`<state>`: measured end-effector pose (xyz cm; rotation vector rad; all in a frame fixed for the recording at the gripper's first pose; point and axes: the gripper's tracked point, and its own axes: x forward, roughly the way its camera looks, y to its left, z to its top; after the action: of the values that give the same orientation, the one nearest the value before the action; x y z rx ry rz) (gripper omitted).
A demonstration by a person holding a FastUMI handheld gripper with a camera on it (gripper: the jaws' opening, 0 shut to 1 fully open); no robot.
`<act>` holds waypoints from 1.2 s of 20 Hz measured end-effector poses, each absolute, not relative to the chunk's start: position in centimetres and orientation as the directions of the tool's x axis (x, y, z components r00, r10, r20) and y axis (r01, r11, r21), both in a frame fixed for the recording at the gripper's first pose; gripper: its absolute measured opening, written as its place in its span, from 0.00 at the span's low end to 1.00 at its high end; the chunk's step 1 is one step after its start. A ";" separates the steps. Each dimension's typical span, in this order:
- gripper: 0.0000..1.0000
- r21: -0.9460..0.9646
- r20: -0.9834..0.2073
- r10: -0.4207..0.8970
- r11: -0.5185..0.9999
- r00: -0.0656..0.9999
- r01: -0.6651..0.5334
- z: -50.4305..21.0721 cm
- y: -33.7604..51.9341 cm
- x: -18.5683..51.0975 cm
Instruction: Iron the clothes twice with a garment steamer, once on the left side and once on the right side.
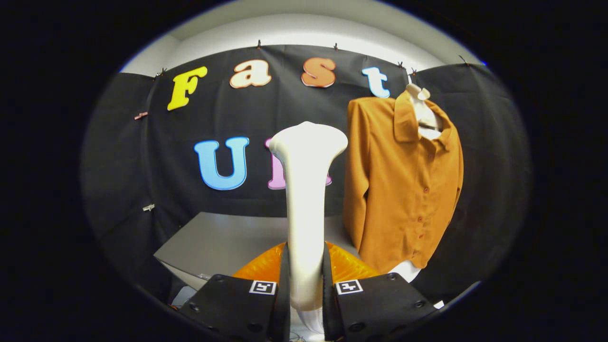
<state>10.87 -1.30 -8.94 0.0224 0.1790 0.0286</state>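
A grey table (223, 237) stands low against the black booth wall, to the left of everything else. At centre, the gripper (305, 285) has both fingers closed tight against the pale handle of the garment steamer (306, 199), one finger (284, 280) pressing each flank of the slim neck. The steamer rises upright between the fingers and flares into a broad, rounded head well above them. Below the grip, an orange translucent part (346, 266), probably its water tank, bulges out on either side just beyond the fingers. The handle looks to be hard, smooth plastic, so it is likely stiff but somewhat slippery, and a filled tank would put weight low down. The narrow neck where it is now held appears the sensible place to hold it, since the flare above would stop it sliding down through the fingers. To the right, beyond the steamer and apart from it, a rust-orange buttoned shirt (403, 185) hangs on a pale hanger (420, 102) against the cloth, collar open, front facing out, one sleeve hanging straight. The fabric looks soft and light and would likely swing or give under pressure. The gripper points forward, roughly level, carrying the steamer vertical and aimed left of the shirt, with ironing apparently not yet begun.
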 end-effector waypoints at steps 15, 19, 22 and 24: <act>0.30 0.019 0.147 0.010 1.000 0.989 -0.013 0.0 -15.5 8.8; 0.30 0.041 0.162 -0.024 0.999 0.986 0.018 -1.1 -18.4 10.9; 0.30 0.029 0.153 -0.048 0.999 0.987 0.044 -2.7 -19.6 12.5; 0.30 0.007 0.138 -0.030 1.000 0.990 0.029 -4.0 -19.3 13.6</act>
<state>13.60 -19.31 -4.01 0.0049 -0.1390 -0.0298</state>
